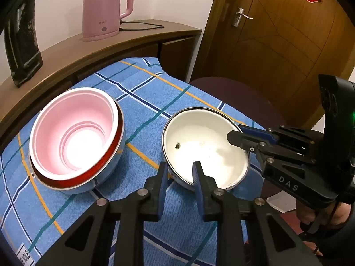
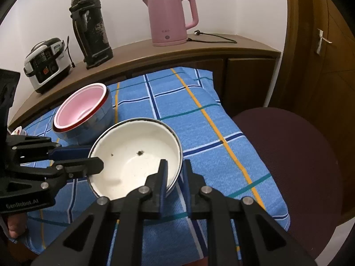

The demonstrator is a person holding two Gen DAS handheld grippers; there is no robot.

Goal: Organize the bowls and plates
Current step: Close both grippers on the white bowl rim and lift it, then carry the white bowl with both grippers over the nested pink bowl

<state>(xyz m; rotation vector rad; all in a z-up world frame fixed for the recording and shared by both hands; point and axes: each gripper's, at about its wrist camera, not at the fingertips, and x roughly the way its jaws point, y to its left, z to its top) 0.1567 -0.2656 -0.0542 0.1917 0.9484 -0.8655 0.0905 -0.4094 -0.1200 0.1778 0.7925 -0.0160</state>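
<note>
White enamel bowl (image 1: 206, 146) sat on the blue plaid cloth (image 1: 142, 102) covering the desk, just beside a pink bowl (image 1: 73, 133) nested inside a metal bowl (image 1: 106, 173). The left gripper (image 1: 179, 173) had its fingers clenched on the white bowl's near rim, one inside, one outside. The right gripper (image 2: 175, 170) likewise pinched the opposite rim. A pink kettle (image 2: 170, 20) stood on the wooden shelf (image 2: 177, 51) behind.
</note>
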